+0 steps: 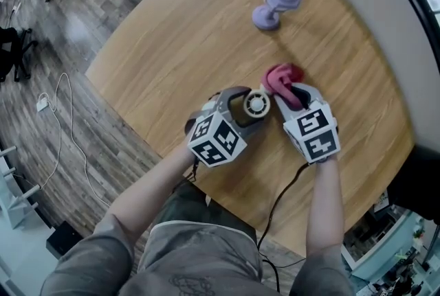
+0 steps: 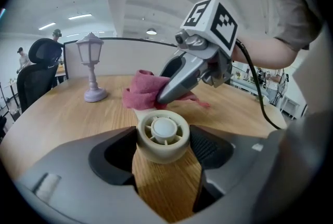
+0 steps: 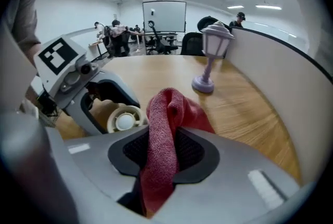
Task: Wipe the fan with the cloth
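Note:
A small cream fan [image 1: 256, 104] [image 2: 164, 134] sits between the jaws of my left gripper [image 1: 249, 108] [image 2: 164, 146], with a pad against each side just above the round wooden table [image 1: 172, 47]. My right gripper [image 1: 289, 93] [image 3: 161, 151] is shut on a red cloth [image 1: 280, 77] [image 3: 167, 124]. The cloth bunches out past its tips, right beside the fan. In the left gripper view the cloth [image 2: 145, 91] lies just behind the fan, touching its back edge. In the right gripper view the fan [image 3: 124, 119] shows to the left of the cloth.
A lilac lantern-shaped lamp [image 1: 276, 3] [image 2: 92, 68] [image 3: 210, 56] stands farther back on the table. A pale curved partition [image 1: 385, 20] rims the far right side. Office chairs [image 2: 39, 69] and people stand beyond the table, and cables lie on the wooden floor [image 1: 62, 116].

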`<state>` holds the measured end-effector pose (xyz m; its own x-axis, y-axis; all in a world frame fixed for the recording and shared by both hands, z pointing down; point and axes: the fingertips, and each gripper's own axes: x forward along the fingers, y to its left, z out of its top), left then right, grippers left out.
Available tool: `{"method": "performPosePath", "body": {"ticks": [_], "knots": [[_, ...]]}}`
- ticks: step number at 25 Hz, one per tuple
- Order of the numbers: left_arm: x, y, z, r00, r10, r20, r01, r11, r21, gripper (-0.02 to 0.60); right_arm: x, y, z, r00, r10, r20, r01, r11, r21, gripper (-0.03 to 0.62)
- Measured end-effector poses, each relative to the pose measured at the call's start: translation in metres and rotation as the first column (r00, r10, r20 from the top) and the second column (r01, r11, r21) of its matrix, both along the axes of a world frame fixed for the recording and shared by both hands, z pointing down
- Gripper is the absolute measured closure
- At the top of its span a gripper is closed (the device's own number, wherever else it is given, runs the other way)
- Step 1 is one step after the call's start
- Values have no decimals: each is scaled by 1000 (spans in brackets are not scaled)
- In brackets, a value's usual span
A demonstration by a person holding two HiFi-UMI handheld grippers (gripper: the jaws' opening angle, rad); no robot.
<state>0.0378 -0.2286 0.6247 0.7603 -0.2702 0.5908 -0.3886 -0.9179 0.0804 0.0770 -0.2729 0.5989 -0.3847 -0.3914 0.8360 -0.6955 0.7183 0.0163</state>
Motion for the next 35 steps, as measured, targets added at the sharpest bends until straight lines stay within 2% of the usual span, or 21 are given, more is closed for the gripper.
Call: {"method": "performPosePath", "body": {"ticks": [2, 5, 9, 11, 14, 18, 23, 26, 29, 32, 35], "knots": [[0, 0, 0, 1000, -2, -9, 2, 1000, 3, 259, -17, 16, -2, 996, -92, 12, 92, 995, -36, 480], [-1, 1, -1, 1000, -6, -16, 6, 1000, 5, 259, -33, 39, -3, 978, -208, -18, 206, 976, -75, 480], [-1, 0, 0, 1000, 5, -9, -5, 1000, 2, 259, -40, 67, -2, 938, -341, -56, 328, 930, -165, 480], [-1, 0, 1, 1000, 11, -8, -11, 1000, 0, 259, -38, 77, 0, 925, -375, -58, 355, 910, -214, 480], [0, 1, 1, 1000, 17, -5, -17, 1000, -1, 259, -26, 79, 4, 935, -351, -60, 325, 910, -259, 480], [0, 0, 0, 1000, 21, -7, -21, 1000, 0, 261, 3, 58, 6, 964, -247, -95, 216, 942, -257, 480], [-1, 1, 0, 1000, 26, -8, -26, 1000, 1, 261, 36, 11, 8, 985, -51, -164, 28, 990, -140, 480], [-1, 1, -1, 1000, 24, -8, -24, 1000, 0, 261, 43, -10, 8, 983, 29, -182, -42, 997, -69, 480], [-2, 1, 0, 1000, 24, -6, -24, 1000, -2, 259, 28, -10, 7, 989, 1, -146, -9, 998, -57, 480], [-3, 1, 1, 1000, 25, -3, -25, 1000, -3, 261, 6, 6, 6, 988, -105, -114, 95, 992, -84, 480], [-3, 1, 1, 1000, 26, 0, -26, 1000, -5, 259, -11, 32, 8, 968, -228, -108, 211, 966, -147, 480]]}}
